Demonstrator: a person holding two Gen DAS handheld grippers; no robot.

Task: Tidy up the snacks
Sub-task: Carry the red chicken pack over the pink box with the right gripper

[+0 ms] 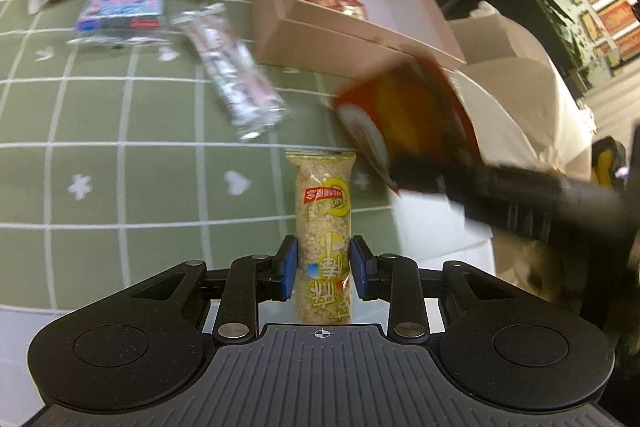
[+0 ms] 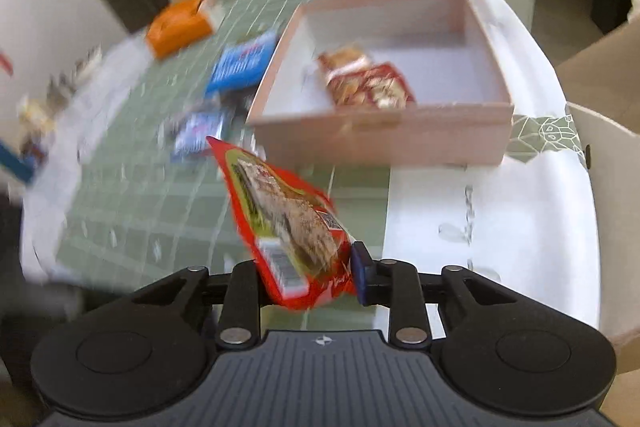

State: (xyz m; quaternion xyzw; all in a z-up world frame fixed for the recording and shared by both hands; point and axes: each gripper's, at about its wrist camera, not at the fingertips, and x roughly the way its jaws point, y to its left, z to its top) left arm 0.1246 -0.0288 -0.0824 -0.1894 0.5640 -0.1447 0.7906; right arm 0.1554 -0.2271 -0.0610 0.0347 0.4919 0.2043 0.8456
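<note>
Snacks: left hand-held gripper (image 1: 323, 267) pinches grainy cylindrical bar (image 1: 323, 227); right hand-held gripper (image 2: 308, 275) grips crinkly red packet (image 2: 288, 223)

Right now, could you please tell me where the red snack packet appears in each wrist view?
Left wrist view: red packet right of centre, blurred, on the end of the right gripper that reaches in from the right edge.
Right wrist view: lower centre, tilted, between the right gripper fingers.
Shared landmark: the pink box lies beyond it in both.
</note>
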